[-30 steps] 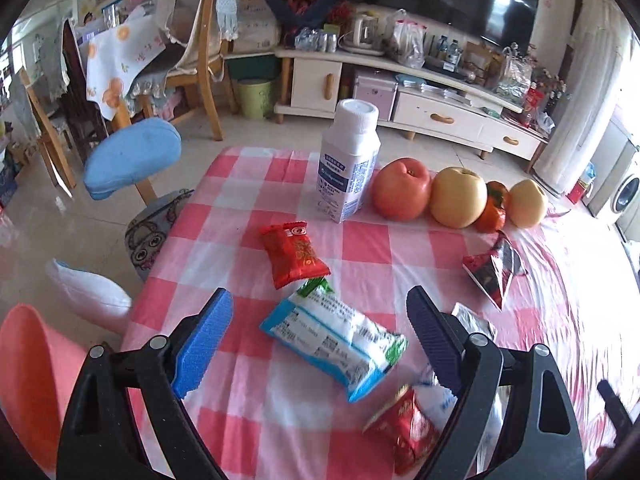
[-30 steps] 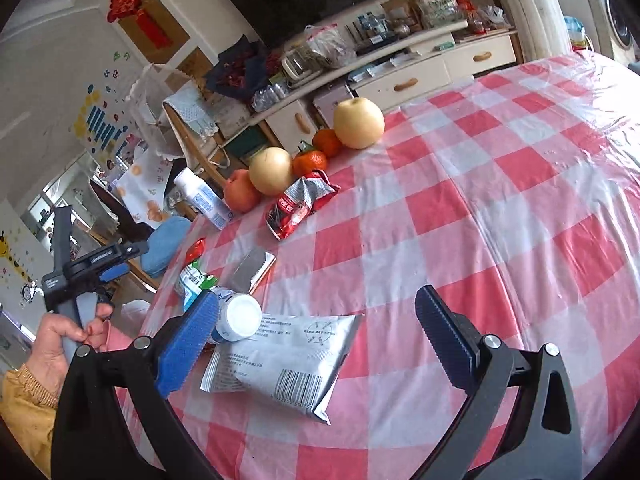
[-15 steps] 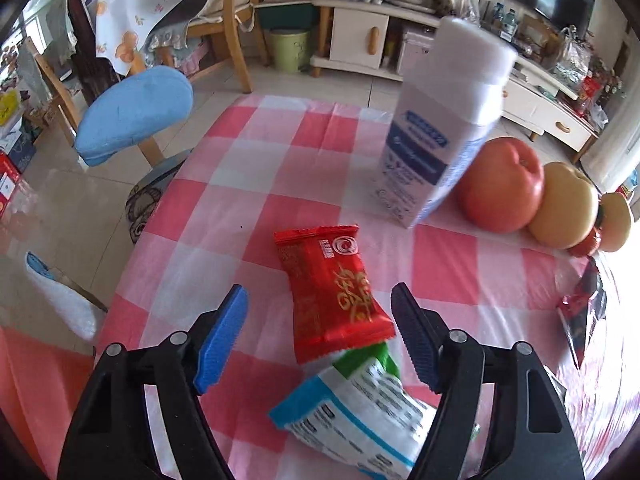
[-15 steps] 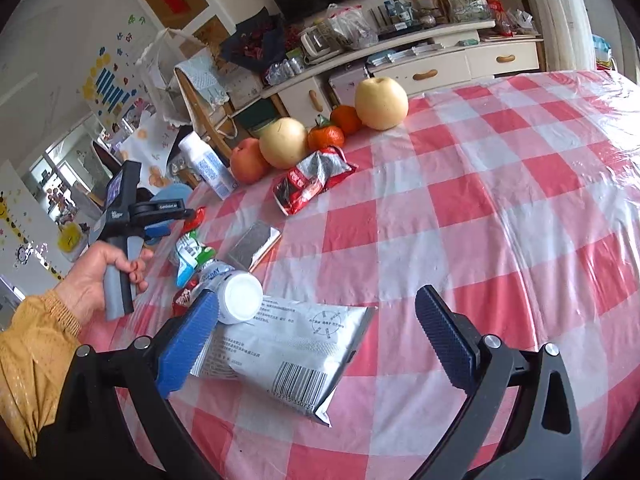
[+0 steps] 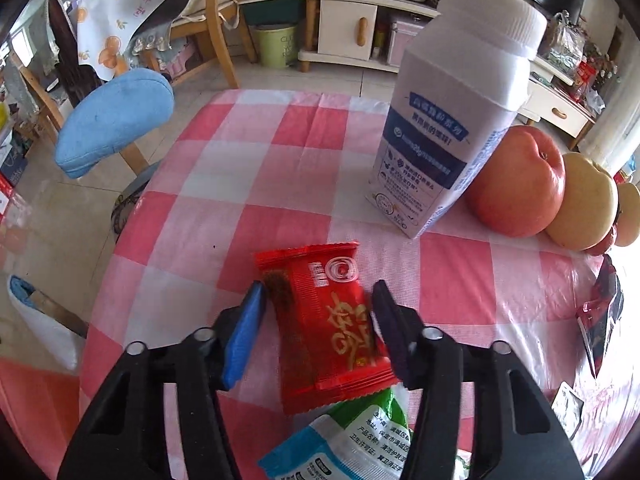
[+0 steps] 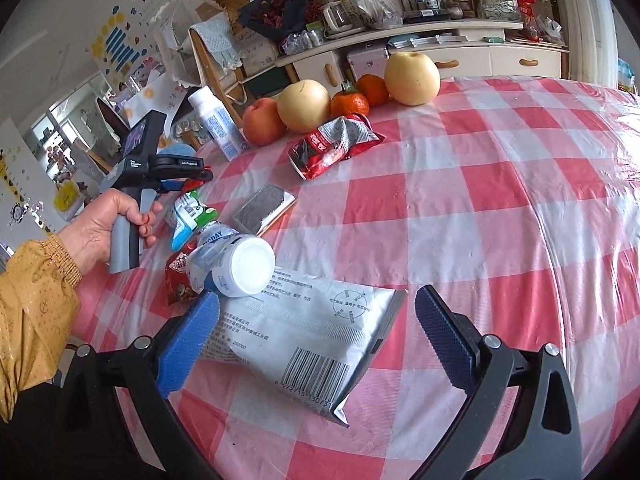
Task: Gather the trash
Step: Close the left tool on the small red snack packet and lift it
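A red snack wrapper (image 5: 324,328) lies flat on the pink checked tablecloth (image 5: 248,168). My left gripper (image 5: 318,296) points steeply down over it, and its jaws are closing with the wrapper between them, the pads at its side edges. A green, blue and white packet (image 5: 352,440) lies just behind it, under the gripper. In the right wrist view a hand (image 6: 100,228) holds the left gripper (image 6: 188,178). My right gripper (image 6: 316,300) stands open over a white barcode packet (image 6: 304,336). A white-capped plastic bottle (image 6: 236,260) lies beside its left finger.
A tall white carton bottle (image 5: 448,120) stands beyond the red wrapper, with an apple (image 5: 516,184) and pears (image 6: 412,72) next to it. A crumpled red bag (image 6: 332,144), a flat grey wrapper (image 6: 264,208) and a small red wrapper (image 6: 178,276) lie around. A blue-cushioned chair (image 5: 116,120) stands at the table's left edge.
My left gripper moved forward and down from the blue-white packet to the red wrapper, and its jaws narrowed around it. The right gripper shifted slightly over the white packet and stayed open.
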Tool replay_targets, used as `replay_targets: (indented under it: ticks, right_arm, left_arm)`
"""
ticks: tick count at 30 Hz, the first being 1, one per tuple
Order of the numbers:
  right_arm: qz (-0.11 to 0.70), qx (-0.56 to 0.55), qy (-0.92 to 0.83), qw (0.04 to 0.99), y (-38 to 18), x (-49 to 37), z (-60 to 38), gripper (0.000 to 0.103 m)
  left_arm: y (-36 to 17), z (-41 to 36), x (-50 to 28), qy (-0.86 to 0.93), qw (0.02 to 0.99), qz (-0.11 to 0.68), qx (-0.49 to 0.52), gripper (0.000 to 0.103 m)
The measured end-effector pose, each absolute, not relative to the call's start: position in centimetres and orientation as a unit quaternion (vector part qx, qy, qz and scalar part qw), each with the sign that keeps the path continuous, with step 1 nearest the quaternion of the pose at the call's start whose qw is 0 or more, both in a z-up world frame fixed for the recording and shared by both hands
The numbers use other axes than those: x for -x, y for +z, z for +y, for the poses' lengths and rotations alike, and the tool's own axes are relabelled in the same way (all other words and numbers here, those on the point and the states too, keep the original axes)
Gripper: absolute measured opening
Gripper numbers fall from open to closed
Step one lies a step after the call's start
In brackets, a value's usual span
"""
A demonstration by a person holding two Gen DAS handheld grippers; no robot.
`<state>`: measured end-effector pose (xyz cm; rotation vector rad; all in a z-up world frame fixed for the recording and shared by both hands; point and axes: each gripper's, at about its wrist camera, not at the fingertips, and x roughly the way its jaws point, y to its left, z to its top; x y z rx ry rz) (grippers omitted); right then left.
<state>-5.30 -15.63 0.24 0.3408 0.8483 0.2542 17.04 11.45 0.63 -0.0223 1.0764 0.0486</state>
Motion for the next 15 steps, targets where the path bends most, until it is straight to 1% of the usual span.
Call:
replay_targets:
  ticks: [1, 4, 10, 15]
  right_arm:
    - [0.409, -0.163, 0.123, 0.889, 0.2, 5.2, -15.6, 0.099]
    - [0.410, -0.158, 0.131, 0.889, 0.2, 5.1, -15.1, 0.099]
    - [0.412, -0.138, 0.130, 0.891, 0.2, 4.9, -14.7, 0.099]
    - [0.404, -0.137, 0.133, 0.894, 0.4, 5.0, -14.6, 0.099]
  left_arm:
    - [0.7, 11.5, -16.9, 0.022, 0.858, 0.512, 0.010, 0.047]
    - [0.8, 10.9, -16.3, 0.007, 0.857, 0.515, 0.001, 0.044]
    - [1.0, 9.2, -13.9, -0.043, 0.855, 0.517, -0.027, 0.043]
    - [1.2, 5.8, -10.7, -0.105, 0.846, 0.519, -0.066, 0.043]
